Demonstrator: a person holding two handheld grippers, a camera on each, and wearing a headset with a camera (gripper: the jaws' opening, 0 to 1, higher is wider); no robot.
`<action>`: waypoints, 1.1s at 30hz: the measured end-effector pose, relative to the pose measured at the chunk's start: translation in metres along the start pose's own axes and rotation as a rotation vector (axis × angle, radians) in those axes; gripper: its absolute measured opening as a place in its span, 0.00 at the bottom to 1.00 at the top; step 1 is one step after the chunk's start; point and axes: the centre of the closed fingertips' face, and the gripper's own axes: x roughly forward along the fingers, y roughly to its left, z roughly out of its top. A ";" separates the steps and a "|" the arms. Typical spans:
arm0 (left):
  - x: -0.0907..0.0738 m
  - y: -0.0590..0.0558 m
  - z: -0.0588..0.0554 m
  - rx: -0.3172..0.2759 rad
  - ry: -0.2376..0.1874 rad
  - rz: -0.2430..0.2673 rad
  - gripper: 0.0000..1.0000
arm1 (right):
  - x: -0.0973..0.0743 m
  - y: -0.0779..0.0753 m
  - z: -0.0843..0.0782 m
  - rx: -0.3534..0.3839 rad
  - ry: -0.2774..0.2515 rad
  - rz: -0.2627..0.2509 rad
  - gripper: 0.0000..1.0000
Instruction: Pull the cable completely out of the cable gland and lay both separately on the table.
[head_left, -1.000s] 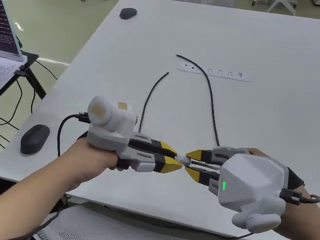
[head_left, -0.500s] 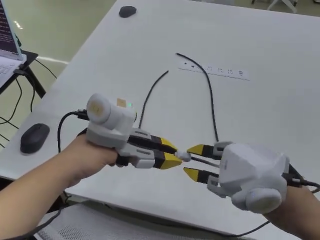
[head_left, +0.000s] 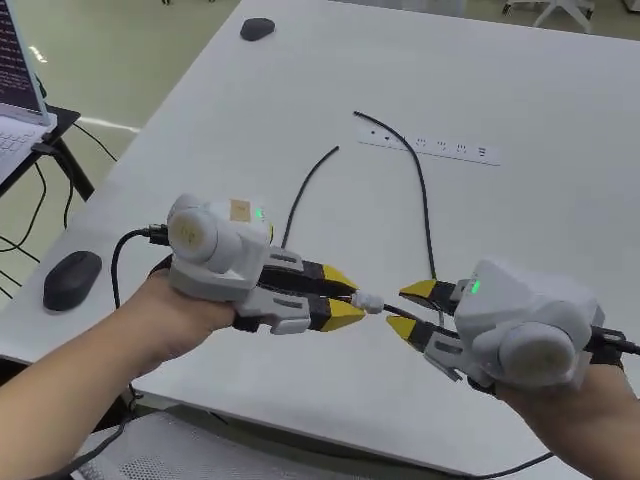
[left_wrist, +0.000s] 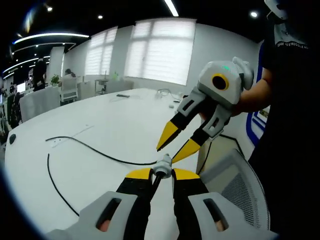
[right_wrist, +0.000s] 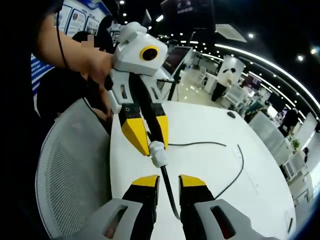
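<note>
We note the left gripper (head_left: 352, 297) nipped tight on the gland (head_left: 368, 300) above the table's (head_left: 250, 90) near edge, the right gripper's (head_left: 397, 307) jaws parted astride the cable (head_left: 424, 200) just beside it.

The head view looks forward and down from close above the near edge of the white table (head_left: 520, 90), with the left gripper (head_left: 355, 300) and right gripper (head_left: 400, 308) low in frame. The two gripper views face each other at close range, each showing the other gripper above centre. All three views share the cable gland (head_left: 368, 300) and the tabletop.
</note>
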 end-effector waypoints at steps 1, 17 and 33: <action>0.000 0.000 0.000 0.000 0.003 -0.001 0.15 | 0.001 0.001 0.000 0.000 0.001 0.000 0.11; 0.007 -0.004 -0.002 -0.018 0.007 0.014 0.15 | 0.000 0.002 -0.002 -0.005 0.010 -0.031 0.01; 0.013 -0.004 -0.005 -0.019 0.021 0.023 0.15 | 0.000 0.001 -0.012 0.075 0.005 -0.029 0.00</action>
